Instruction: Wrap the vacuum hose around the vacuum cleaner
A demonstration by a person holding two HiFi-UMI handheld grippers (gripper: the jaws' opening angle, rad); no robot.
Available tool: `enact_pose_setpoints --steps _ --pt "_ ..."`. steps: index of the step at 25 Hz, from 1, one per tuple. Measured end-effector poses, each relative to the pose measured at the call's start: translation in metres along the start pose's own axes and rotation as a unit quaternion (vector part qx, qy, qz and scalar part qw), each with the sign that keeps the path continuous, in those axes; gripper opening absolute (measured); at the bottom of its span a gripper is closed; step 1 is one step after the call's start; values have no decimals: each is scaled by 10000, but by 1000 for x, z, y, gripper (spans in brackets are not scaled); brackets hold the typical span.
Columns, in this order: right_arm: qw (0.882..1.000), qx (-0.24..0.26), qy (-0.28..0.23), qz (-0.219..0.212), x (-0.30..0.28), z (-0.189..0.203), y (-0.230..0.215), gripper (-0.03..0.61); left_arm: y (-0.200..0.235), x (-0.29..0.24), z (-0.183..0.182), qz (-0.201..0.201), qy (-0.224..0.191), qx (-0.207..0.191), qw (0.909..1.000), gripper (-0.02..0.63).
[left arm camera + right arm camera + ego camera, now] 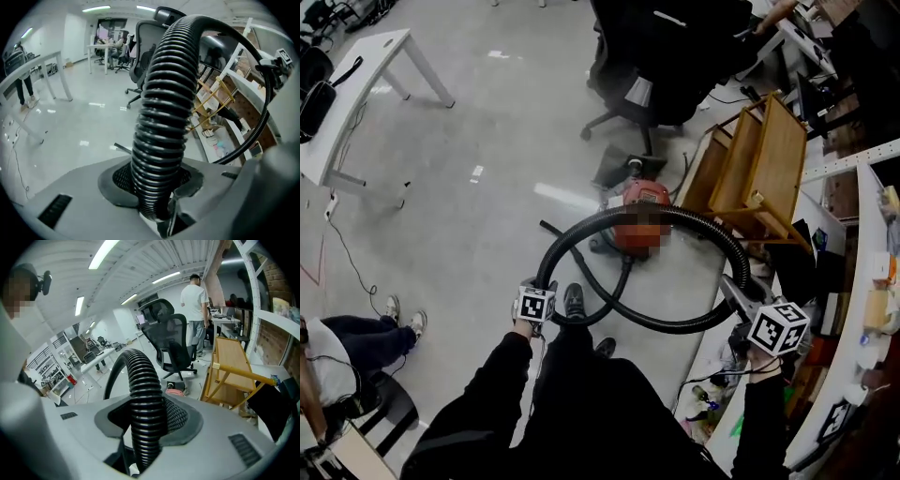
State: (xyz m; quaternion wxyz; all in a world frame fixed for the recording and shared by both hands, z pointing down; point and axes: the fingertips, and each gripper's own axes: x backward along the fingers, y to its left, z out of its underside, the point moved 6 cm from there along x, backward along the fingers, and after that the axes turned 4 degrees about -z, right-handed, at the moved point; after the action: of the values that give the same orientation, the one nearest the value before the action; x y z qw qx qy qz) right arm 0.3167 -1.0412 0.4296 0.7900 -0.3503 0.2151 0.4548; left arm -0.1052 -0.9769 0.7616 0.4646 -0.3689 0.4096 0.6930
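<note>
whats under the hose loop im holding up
The red vacuum cleaner sits on the floor beneath the hose, with the person's shoe nearer. The hose crosses the cleaner's body, so where it joins the machine cannot be seen.

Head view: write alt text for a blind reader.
A person holds a black hose in a wide loop, left gripper and right gripper each clamped on it, above a red vacuum cleaner on the floor.
</note>
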Motion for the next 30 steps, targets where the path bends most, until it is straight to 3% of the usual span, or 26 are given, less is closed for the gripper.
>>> enact_pose_setpoints --steps 7,11,15,20,24,30 --pt "9975 -670 -108 206 -25 1 -55 169 12 -25 -102 192 -214 -377 9989 156" --pt "9927 -1191 -102 160 -52 16 -104 169 11 -36 -154 278 -25 -600 9978 152" --pt "9846 -1739 9 172 -90 49 -168 169 8 -61 -203 66 232 -782 9966 148" --pt "9720 -2336 47 226 -139 93 -257 169 -2 -115 -257 -240 493 -1469 9876 144" --pt "9673 -2526 117 221 -183 124 -323 169 -9 -174 -291 -466 704 -1845 9792 144" --pt "9629 -2673 155 322 -262 177 -389 169 -6 -277 -308 -571 1022 -2171 9691 143"
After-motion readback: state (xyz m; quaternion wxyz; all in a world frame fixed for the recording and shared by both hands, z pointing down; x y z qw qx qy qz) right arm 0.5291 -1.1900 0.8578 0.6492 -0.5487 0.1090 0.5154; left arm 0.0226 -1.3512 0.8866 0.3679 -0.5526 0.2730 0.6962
